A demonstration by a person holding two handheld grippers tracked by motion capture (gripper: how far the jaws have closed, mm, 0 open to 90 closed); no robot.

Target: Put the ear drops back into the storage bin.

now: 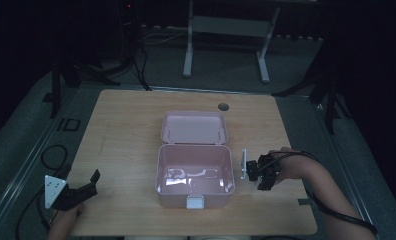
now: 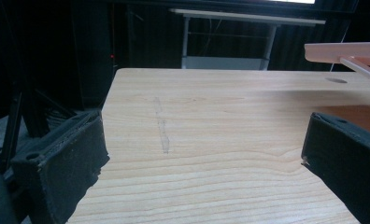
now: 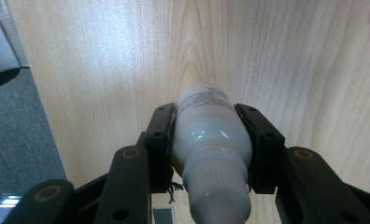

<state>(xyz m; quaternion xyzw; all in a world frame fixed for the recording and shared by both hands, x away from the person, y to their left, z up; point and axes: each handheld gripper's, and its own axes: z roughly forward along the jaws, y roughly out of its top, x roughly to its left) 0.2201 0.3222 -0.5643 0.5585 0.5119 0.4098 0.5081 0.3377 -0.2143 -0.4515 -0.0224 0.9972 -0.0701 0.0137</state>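
My right gripper (image 3: pixel 210 149) has its jaws closed on the body of a small white bottle (image 3: pixel 210 140), just right of the open pink box (image 1: pixel 195 175). I judge it light, smooth plastic (likely slippery), best held mid-body. My left gripper (image 1: pixel 83 189) waits well left of the box, jaws wide and empty.

I see the left gripper (image 1: pixel 88 184) at lower left, jaws spread wide. The right gripper (image 3: pixel 206 140) at right of centre clamps a white bottle (image 3: pixel 211 140).
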